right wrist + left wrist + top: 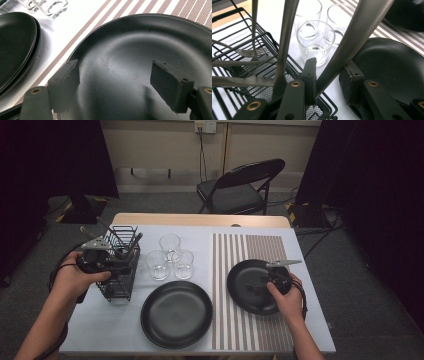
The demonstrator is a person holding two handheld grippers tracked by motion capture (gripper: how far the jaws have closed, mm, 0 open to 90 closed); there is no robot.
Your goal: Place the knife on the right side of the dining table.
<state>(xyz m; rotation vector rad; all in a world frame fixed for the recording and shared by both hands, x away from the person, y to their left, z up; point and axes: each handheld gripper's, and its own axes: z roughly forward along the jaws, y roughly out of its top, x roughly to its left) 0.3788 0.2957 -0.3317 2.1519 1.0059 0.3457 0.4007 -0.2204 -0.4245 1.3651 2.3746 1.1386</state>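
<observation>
Looking down, the high view gives the whole worktop (pixel 100 330): two black plates, three glasses, wire cutlery basket (pixel 120 270) at left. Left gripper (pixel 328 75) view alone shows a metal handle (pixel 352 40) between its half-closed jaws, against the left pad; contact with the right pad is unclear. Utensil's head hidden. Right gripper (pixel 116 82) hangs wide, empty, over the striped-mat plate (pixel 140 42).

High view overhead, gripper views close – plates (pixel 176 314) shared

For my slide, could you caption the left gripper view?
Left gripper closing around a metal utensil handle above the wire cutlery basket.
</observation>
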